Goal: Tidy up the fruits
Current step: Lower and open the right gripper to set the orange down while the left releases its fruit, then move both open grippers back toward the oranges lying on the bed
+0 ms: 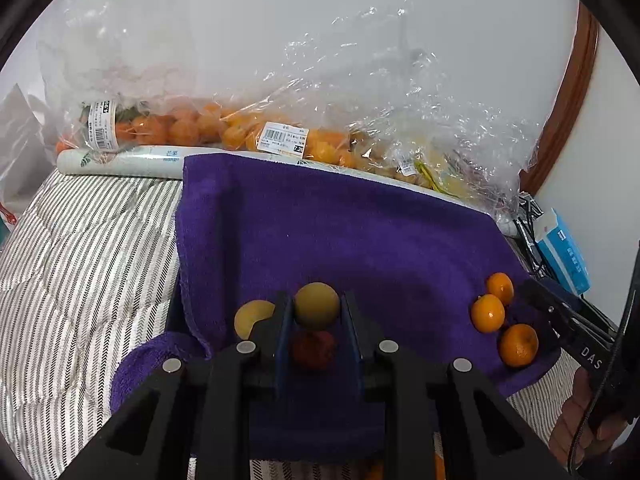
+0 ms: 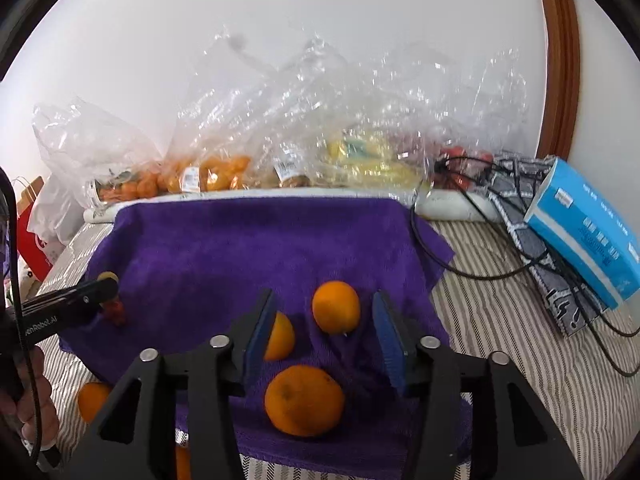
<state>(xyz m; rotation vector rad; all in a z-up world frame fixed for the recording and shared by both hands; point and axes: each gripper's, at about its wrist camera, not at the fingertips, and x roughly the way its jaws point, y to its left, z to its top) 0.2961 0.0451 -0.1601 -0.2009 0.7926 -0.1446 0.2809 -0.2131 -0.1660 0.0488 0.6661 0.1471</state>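
Three small oranges (image 1: 500,316) sit grouped at about 3 o'clock on the purple towel (image 1: 320,232) in the left wrist view, while the left gripper (image 1: 316,312) at 6 o'clock has its fingers narrowed onto a yellow-green fruit (image 1: 316,305), apparently gripping it; a reddish fruit (image 1: 313,349) lies beneath between the jaws, and a second yellow fruit (image 1: 253,317) sits just beside at 7 o'clock. The sorting looks partly done: oranges to one side, other fruit on this side, with the held piece not yet set down. At 12 o'clock, bagged fruit (image 1: 240,132) lies against the wall, untouched, behind a white roll (image 1: 132,162). In the right wrist view, the right gripper (image 2: 324,328) stands wide open and holds nothing; one orange (image 2: 336,307) lies between its fingers without touching them, another (image 2: 280,336) is partly hidden by the left finger, and a larger one (image 2: 305,400) rests at 6 o'clock. A stray orange (image 2: 93,400) lies off the towel at 8 o'clock on the striped bedding (image 2: 500,340). A blue box (image 2: 588,232) and black cables (image 2: 480,264) crowd 3 o'clock, clear of the fruit.
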